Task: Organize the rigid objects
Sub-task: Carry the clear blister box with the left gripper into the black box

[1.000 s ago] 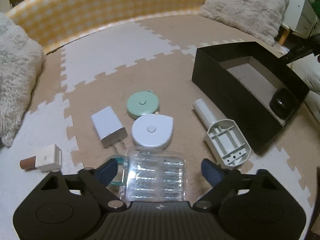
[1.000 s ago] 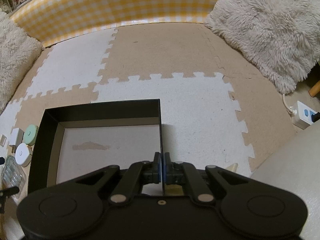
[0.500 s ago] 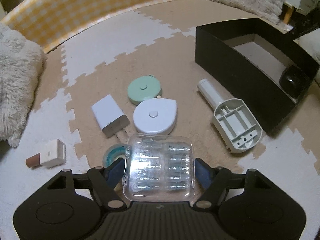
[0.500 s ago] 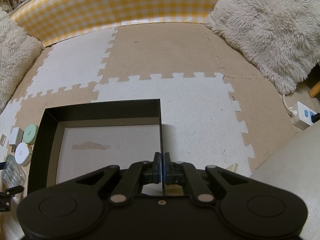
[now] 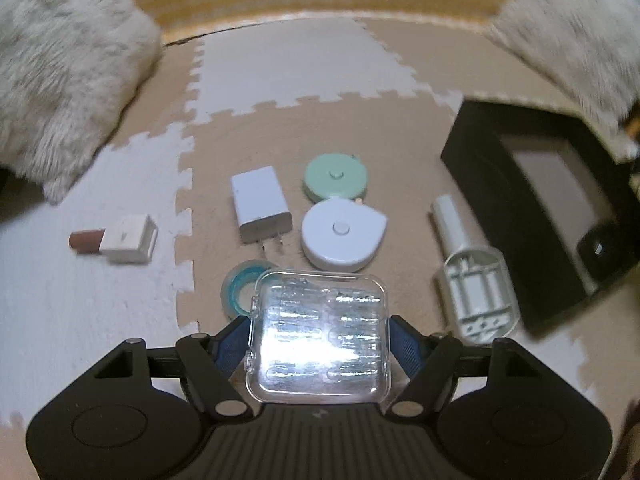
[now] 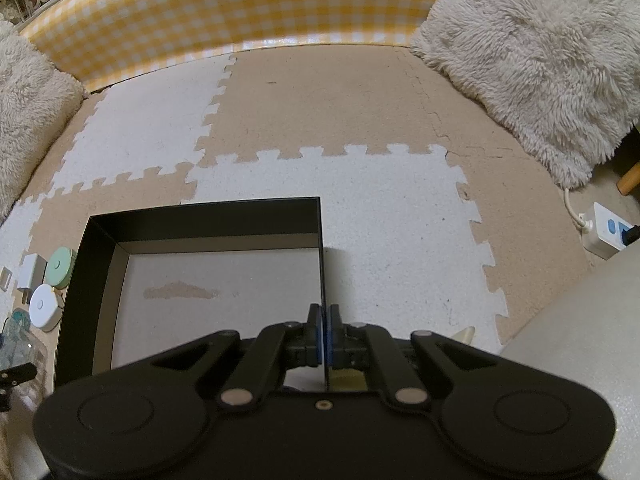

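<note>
The left gripper (image 5: 319, 338) stands about half open, its blue pads (image 5: 231, 342) pressed against both sides of a clear plastic case (image 5: 319, 332), which it holds above the foam mat (image 5: 280, 80). Just beyond the case lie a teal tape roll (image 5: 236, 286), a white charger plug (image 5: 260, 204), a white tape measure (image 5: 340, 234) touching a green tape measure (image 5: 335, 178), and a grey battery holder (image 5: 472, 280). A white-capped brown stick (image 5: 116, 240) lies well apart to the left. The right gripper (image 6: 324, 334) is clamped tight on the thin right wall of the black box (image 6: 321, 240), which stands beside the battery holder.
</note>
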`<state>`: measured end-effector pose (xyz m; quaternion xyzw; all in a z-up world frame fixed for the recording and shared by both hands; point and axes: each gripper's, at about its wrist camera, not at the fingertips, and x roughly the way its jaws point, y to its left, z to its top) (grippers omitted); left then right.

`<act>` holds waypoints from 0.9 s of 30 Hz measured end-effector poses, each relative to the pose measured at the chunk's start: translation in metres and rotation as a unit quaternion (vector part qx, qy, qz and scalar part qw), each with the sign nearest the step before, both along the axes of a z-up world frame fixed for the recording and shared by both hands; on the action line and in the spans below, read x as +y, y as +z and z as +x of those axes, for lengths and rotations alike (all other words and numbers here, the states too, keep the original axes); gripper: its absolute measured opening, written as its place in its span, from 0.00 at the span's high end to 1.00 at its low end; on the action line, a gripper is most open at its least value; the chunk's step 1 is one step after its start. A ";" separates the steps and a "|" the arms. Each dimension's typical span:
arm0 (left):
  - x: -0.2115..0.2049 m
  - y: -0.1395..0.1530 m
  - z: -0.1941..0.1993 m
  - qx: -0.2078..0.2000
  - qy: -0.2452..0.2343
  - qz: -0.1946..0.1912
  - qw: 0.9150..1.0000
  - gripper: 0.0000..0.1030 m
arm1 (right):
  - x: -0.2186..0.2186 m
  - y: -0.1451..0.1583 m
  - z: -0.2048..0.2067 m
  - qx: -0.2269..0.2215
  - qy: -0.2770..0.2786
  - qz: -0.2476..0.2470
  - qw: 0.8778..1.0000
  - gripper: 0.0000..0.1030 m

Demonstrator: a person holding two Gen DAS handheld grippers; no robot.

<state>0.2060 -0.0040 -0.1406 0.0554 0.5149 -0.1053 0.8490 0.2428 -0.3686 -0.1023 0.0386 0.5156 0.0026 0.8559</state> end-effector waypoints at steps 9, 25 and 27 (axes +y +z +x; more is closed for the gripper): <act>-0.027 0.043 -0.023 -0.039 0.023 -0.128 0.991 0.28 | -0.001 -0.001 -0.001 0.000 0.000 0.001 1.000 0.98; -0.117 0.043 -0.029 -0.047 0.065 -0.192 0.978 0.28 | -0.001 -0.001 -0.001 0.001 0.000 -0.002 1.000 0.98; -0.122 0.041 -0.026 -0.047 0.072 -0.198 0.976 0.28 | -0.001 -0.001 -0.001 0.001 0.000 -0.004 1.000 0.98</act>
